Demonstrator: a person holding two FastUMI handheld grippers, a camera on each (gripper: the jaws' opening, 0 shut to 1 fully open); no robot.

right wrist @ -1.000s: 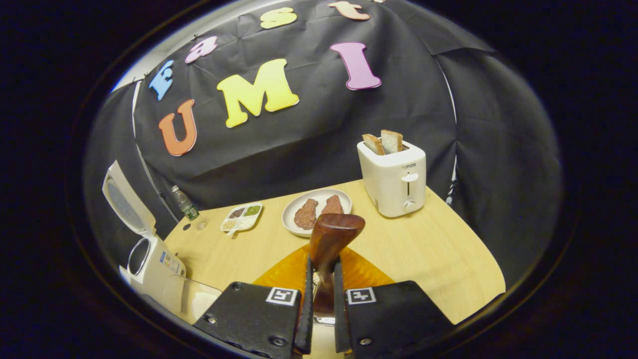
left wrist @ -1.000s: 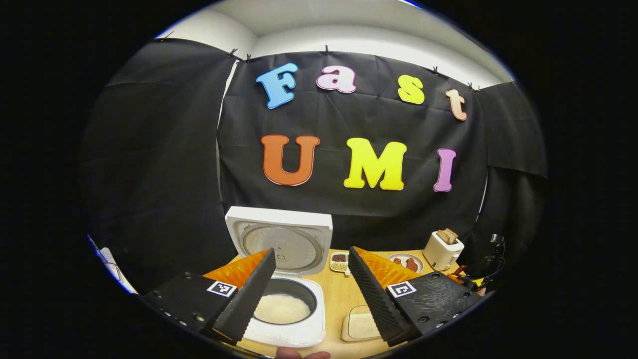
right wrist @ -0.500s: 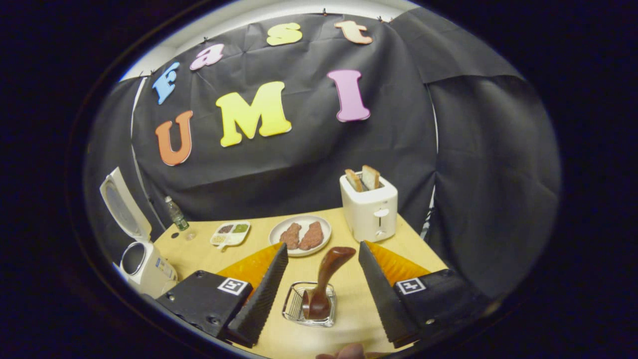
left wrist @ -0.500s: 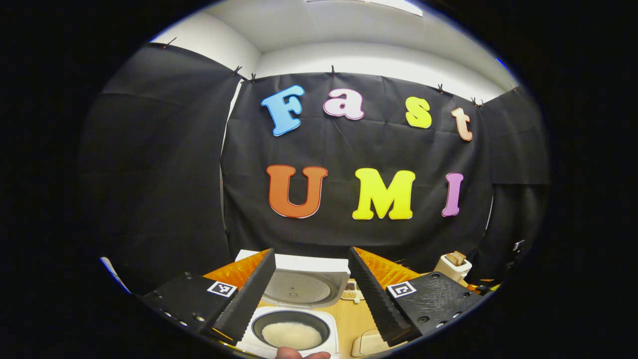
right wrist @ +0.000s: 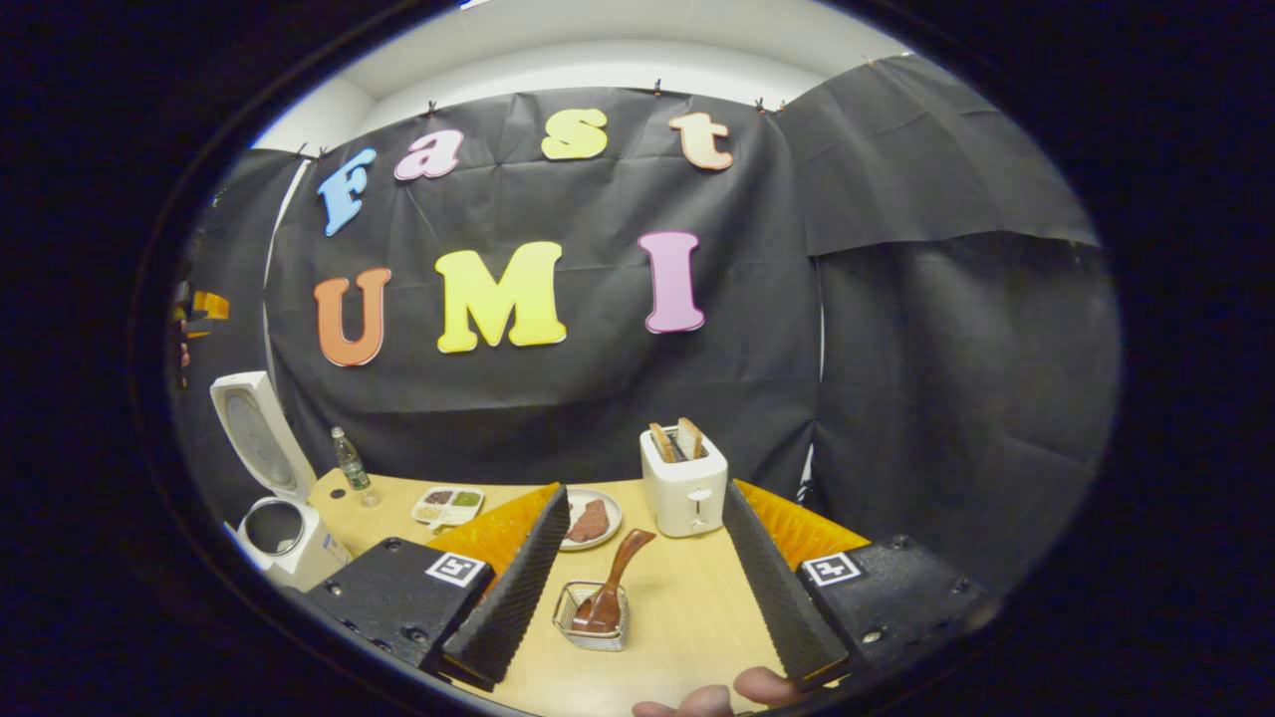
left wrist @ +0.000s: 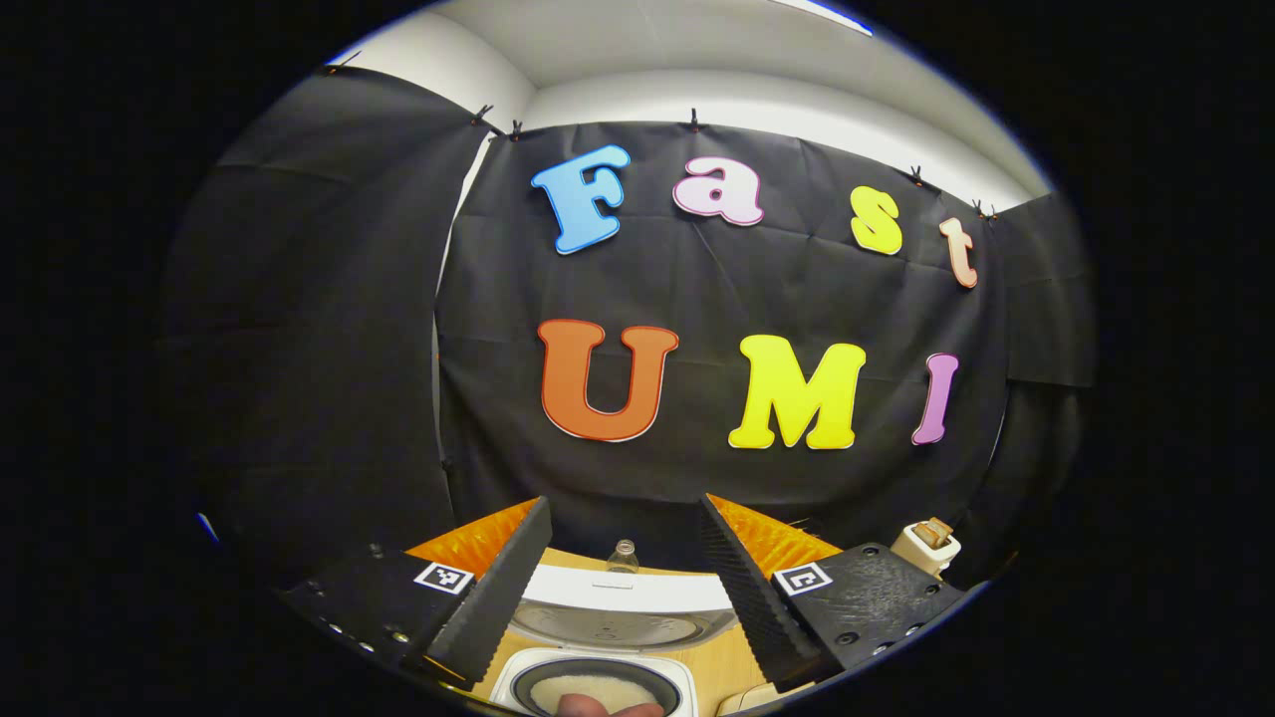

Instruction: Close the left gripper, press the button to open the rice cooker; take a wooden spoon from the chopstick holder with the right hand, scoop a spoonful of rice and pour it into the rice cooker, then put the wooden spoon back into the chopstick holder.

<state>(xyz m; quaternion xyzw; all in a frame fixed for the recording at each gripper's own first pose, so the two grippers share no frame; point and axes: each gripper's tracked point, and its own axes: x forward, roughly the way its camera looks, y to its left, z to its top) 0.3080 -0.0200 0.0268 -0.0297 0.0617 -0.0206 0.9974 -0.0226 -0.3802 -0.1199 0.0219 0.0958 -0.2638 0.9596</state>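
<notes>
The light is soft and even, and it seems to come from above, where the pale ceiling [left wrist: 697, 60] looks brightest. The black cloth wall [right wrist: 598, 398] looks dark and dull, with no shine. The wooden table [right wrist: 677, 607] is evenly lit, with only faint shadows. Both views bend round at the edges, and they get a little blurry there. The middle looks sharp.

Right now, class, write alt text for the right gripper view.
An open tool frames a wooden spoon standing in a wire chopstick holder on a table. Behind stand a toaster and, far left, an open rice cooker.
</notes>
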